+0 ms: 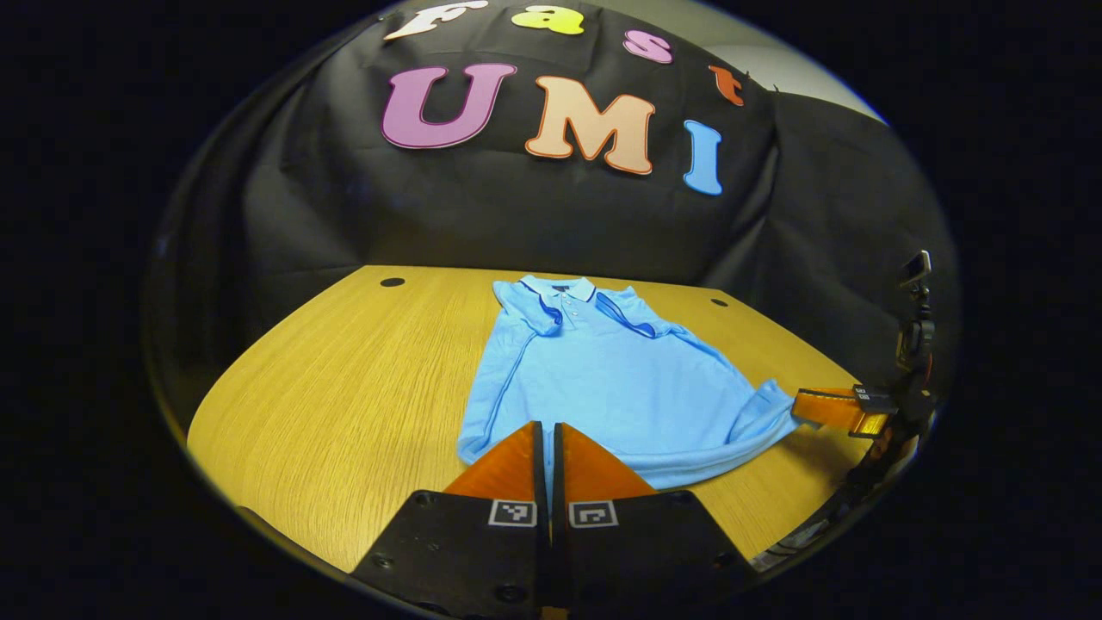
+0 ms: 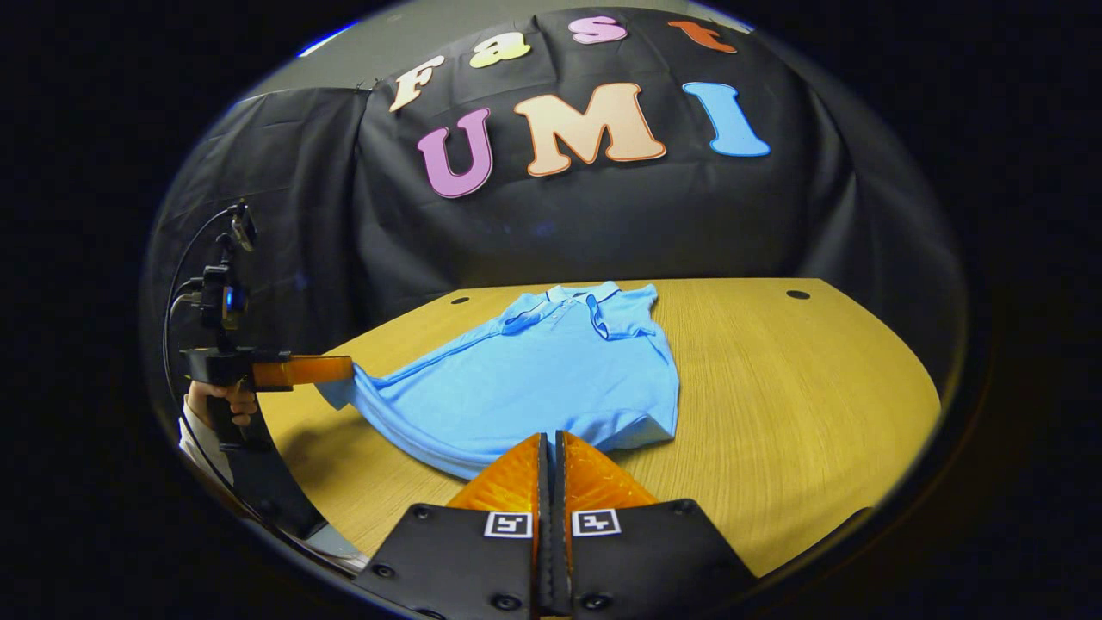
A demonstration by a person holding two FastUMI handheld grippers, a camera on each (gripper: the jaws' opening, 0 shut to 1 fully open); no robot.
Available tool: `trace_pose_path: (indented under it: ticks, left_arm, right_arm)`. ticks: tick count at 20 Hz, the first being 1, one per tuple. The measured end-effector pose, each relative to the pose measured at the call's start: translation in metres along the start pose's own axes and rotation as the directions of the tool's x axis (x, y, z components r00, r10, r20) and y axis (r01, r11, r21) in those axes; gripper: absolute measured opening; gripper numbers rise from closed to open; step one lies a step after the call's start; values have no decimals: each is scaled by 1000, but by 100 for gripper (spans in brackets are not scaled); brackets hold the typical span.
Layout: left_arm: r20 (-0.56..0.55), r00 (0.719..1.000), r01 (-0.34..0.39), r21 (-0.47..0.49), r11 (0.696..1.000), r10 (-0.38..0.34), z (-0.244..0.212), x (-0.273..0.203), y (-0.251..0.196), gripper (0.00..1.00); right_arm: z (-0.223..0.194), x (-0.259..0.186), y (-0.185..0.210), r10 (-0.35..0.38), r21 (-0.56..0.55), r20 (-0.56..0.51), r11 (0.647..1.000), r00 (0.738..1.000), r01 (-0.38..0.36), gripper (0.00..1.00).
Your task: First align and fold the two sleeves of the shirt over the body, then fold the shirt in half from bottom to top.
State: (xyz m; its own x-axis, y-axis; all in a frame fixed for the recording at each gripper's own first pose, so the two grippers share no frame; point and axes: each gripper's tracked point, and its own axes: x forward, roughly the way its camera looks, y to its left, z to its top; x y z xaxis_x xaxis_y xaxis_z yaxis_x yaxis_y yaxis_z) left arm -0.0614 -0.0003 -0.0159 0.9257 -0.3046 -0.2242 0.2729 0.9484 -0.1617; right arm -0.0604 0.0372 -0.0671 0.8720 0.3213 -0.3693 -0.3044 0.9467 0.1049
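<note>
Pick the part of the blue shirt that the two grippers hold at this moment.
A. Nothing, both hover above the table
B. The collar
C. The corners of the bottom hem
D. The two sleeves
C: the left gripper and the right gripper each pinch a corner of the bottom hem of the shirt, jaws shut on the cloth and lifting it slightly.

No legible text; jaw tags just coded squares.
</note>
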Motion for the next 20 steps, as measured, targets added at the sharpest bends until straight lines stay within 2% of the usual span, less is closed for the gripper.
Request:
trace_pose_path:
  ticks: [8,15,20]
  left_arm:
    - [77,997,26,-49,998,-22,47,50,6,0]
    - [119,993,-3,-63,998,10,84,101,12,0]
    - [123,991,-46,-58,997,53,104,143,25,0]
  right_arm:
    - [45,41,-5,-8,-36,1,999,1000,8,2]
    - [85,94,-34,-58,9,10,998,998,58,2]
    - [97,138,-58,-98,23,-24,995,995,98,2]
